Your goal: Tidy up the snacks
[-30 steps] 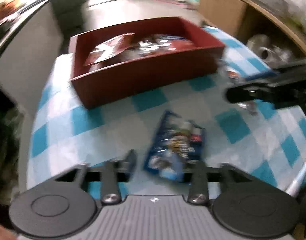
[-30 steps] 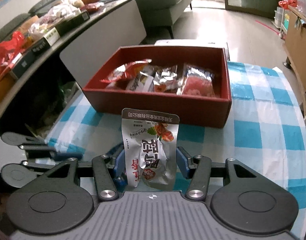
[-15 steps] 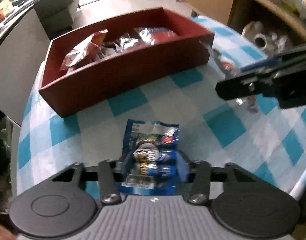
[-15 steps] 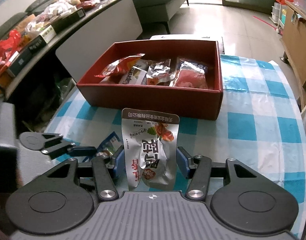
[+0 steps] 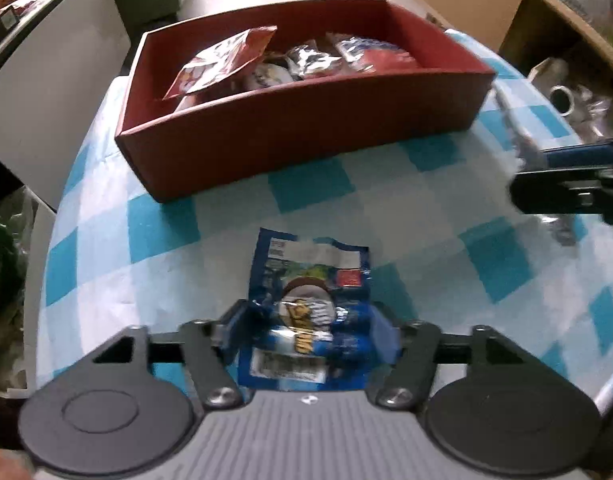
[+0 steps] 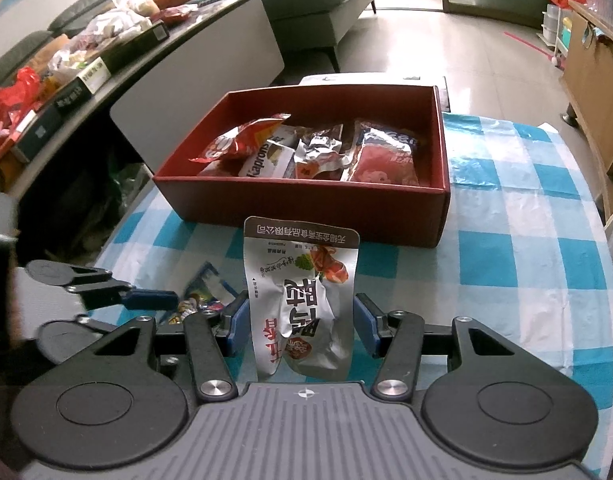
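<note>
Left hand-held gripper [image 5: 308, 330] clamps a blue snack packet [image 5: 306, 312]; right hand-held gripper [image 6: 300, 320] clamps a silver pouch [image 6: 302, 300] before the red box [image 6: 306, 204]

Soft daylight is seen entering from 12 o'clock in the right wrist view, where glare is thrown on the pale tiled floor [image 6: 446, 52] and detail is kept sharp. The left wrist view is smeared by motion blur. Edges are bent by fisheye distortion, corners darkened.
</note>
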